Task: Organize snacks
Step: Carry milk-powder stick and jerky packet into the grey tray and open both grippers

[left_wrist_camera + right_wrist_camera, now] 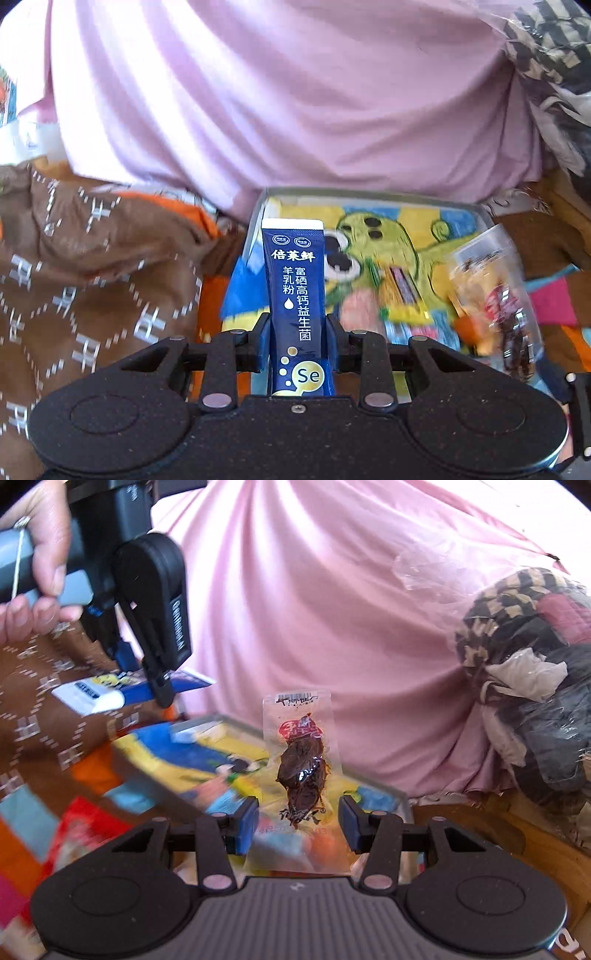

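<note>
My left gripper (297,325) is shut on a dark blue stick sachet (295,280) with white print, held upright over a metal tin (369,195) that has a yellow-green cartoon inside. In the right wrist view a hand holds that gripper (162,694) at the upper left, the sachet (110,694) lying level in it. My right gripper (299,812) holds a clear packet of dark braised meat (301,768) upright between its blue pads (245,823), above the tin's near corner (404,799). The same packet (491,295) shows at the right of the left wrist view.
A big pink cloth mound (332,609) rises right behind the tin. Brown patterned fabric (74,277) lies to the left. A checkered bundle in plastic (524,657) sits at the right. Bright patchwork cloth (37,812) and several small blurred snack packets surround the tin.
</note>
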